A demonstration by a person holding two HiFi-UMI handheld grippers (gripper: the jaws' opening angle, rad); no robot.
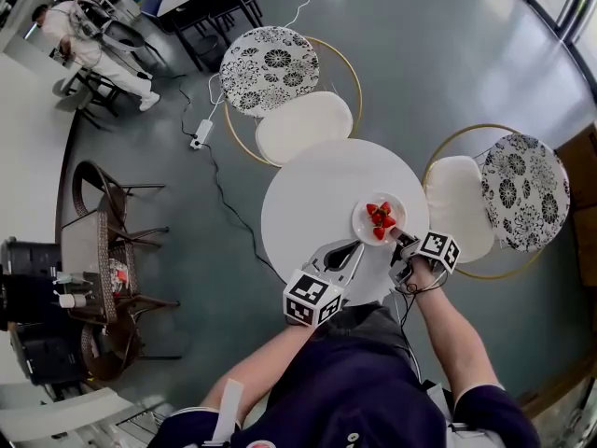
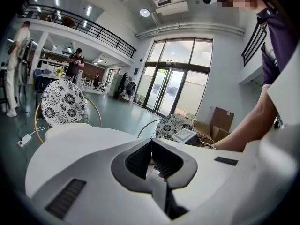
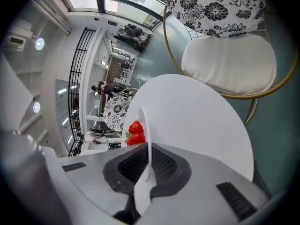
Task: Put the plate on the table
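Plate [image 1: 395, 203] sits in your right gripper [image 1: 399, 239]: the jaws are pinched on its near rim, and the right gripper view shows that rim [image 3: 146, 135] edge-on between the pads [image 3: 164, 165].

— Agreed. Your left gripper [image 1: 357, 247] is at the near-left rim. In its own view [image 2: 152, 161] the jaws are drawn to a narrow gap with a thin pale edge and a red speck in it, so you look to be gripping the plate there too.

— Your strawberries [image 1: 381, 219] lie heaped in the middle of the plate; from the right gripper view they [image 3: 136, 132] show just past the rim.

— You have the plate over the near-right part of the round white table [image 1: 308, 203]. Whether it rests on the top or hangs just above it, I cannot tell.

— Beyond the table, you have one flower-backed chair [image 1: 504, 194] on your right and a second [image 1: 280, 82] on the far side.

— Farther off, a cable with a power strip [image 1: 201, 133] lies on the floor to your left, and a seated person [image 1: 84, 40] is in the far left corner.
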